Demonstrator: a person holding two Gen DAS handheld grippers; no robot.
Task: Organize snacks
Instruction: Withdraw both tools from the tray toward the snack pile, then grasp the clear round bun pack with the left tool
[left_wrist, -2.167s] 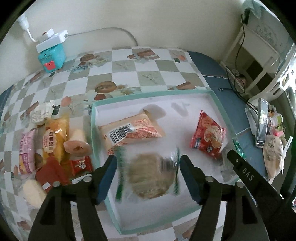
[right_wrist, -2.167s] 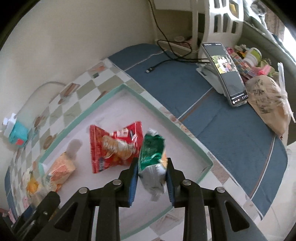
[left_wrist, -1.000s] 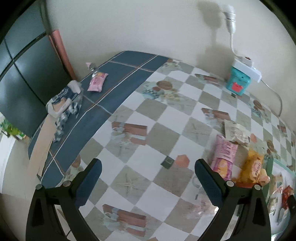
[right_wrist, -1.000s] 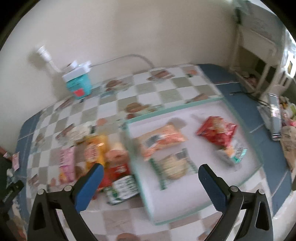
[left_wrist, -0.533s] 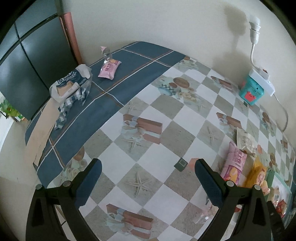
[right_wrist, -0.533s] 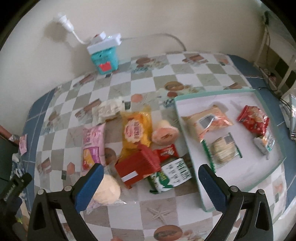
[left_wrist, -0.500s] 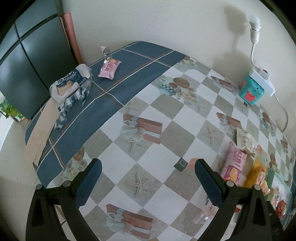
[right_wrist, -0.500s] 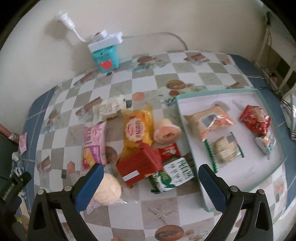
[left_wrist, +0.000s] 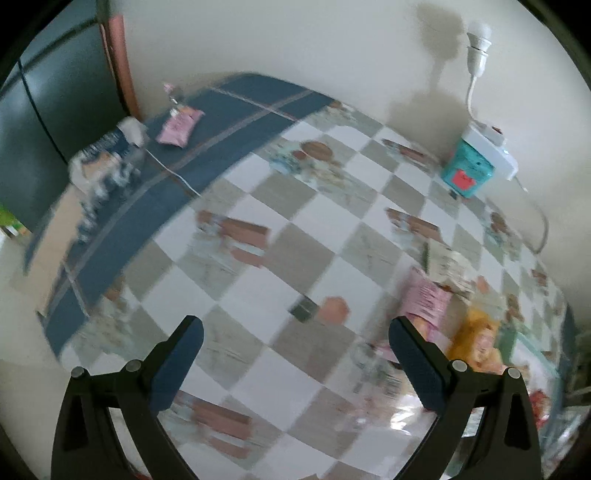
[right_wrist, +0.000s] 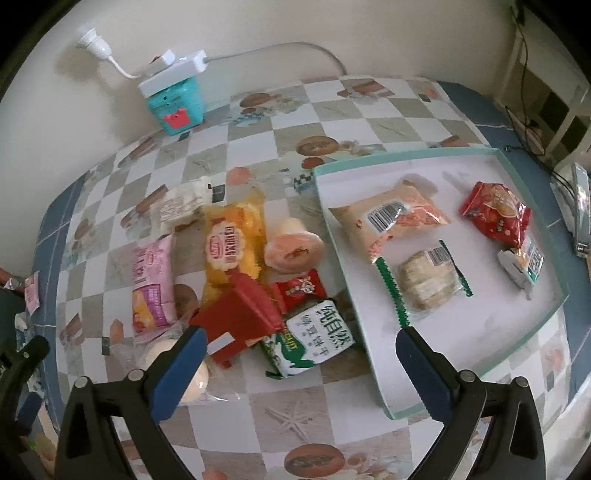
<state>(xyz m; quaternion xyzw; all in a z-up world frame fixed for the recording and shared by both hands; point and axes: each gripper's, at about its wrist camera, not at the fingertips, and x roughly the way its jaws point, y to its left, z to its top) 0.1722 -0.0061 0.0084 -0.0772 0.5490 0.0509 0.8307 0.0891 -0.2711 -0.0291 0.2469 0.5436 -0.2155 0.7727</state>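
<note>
Both tools stand with jaws spread wide and hold nothing: the right gripper (right_wrist: 297, 352) hangs above the heap of loose snacks, and the left gripper (left_wrist: 295, 345) faces a bare stretch of the checked tablecloth (left_wrist: 314, 218), its view blurred. Largest on the table is the white tray (right_wrist: 476, 332) with a teal rim, at the right in the right wrist view; in it lie an orange wrapped cake (right_wrist: 391, 221), a round rice cracker pack (right_wrist: 424, 282) with green edges, a red crisp bag (right_wrist: 495, 214) and a small green-and-white packet (right_wrist: 524, 266) just beside that bag. Left of the tray, the heap: a yellow biscuit bag (right_wrist: 231, 251), a pink packet (right_wrist: 153, 284), a red box (right_wrist: 240, 321) overlapping the yellow bag, a green-and-white biscuit pack (right_wrist: 314, 341) touching the red box, a round peach-coloured cup (right_wrist: 293, 249), a pale bun (right_wrist: 188, 373) partly behind the right tool's left finger, a white wrapper (right_wrist: 184, 206) and a small red sachet (right_wrist: 301, 290). Against the wall stands a teal box (right_wrist: 176, 105) with a white power strip (right_wrist: 173, 68) on top.
</note>
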